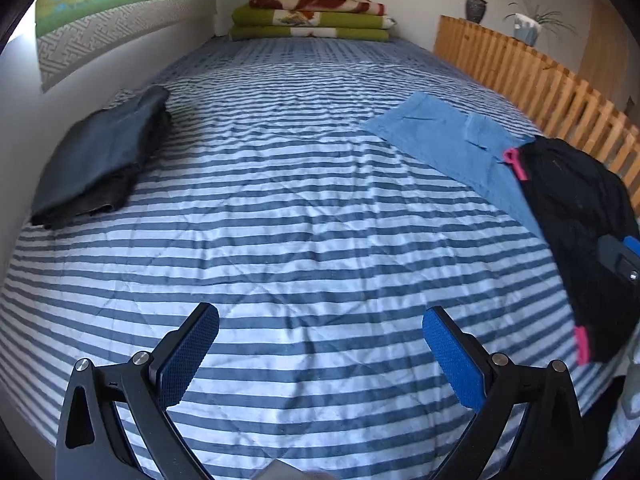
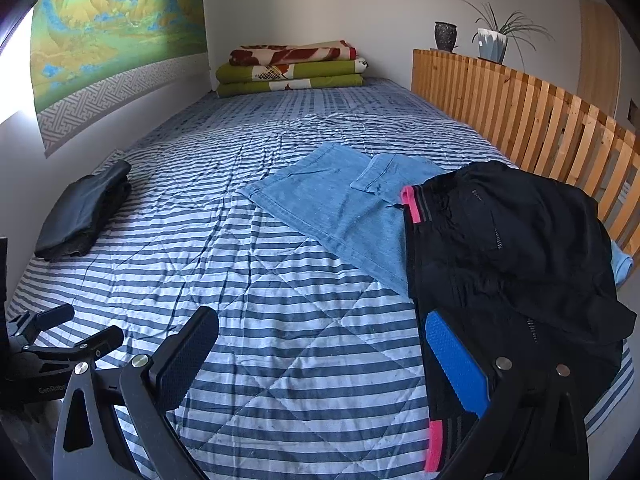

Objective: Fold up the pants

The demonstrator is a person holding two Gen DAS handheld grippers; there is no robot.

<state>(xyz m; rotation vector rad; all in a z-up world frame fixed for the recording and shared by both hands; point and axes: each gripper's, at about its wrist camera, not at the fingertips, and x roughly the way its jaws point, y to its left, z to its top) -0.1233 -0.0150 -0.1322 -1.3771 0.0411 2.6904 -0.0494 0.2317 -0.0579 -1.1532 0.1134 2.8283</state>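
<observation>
Both jaws gape wide; the right gripper [image 2: 320, 354] risks snagging only one layer of the black pants [image 2: 512, 248] at three o'clock, while the left gripper [image 1: 320, 354] hangs empty.

black pants [image 2: 512, 248]: near end runs off the bottom edge in the right wrist view; cut by the right edge in the left wrist view.
blue pants [image 2: 340, 208]: right part hidden under the black pants.
right gripper [image 2: 320, 354]: right finger's outer side lies against black fabric; contact unclear.
dark folded garment [image 1: 96, 156]: type too dark to tell.
wall hanging [image 2: 116, 20]: top cut off.
</observation>
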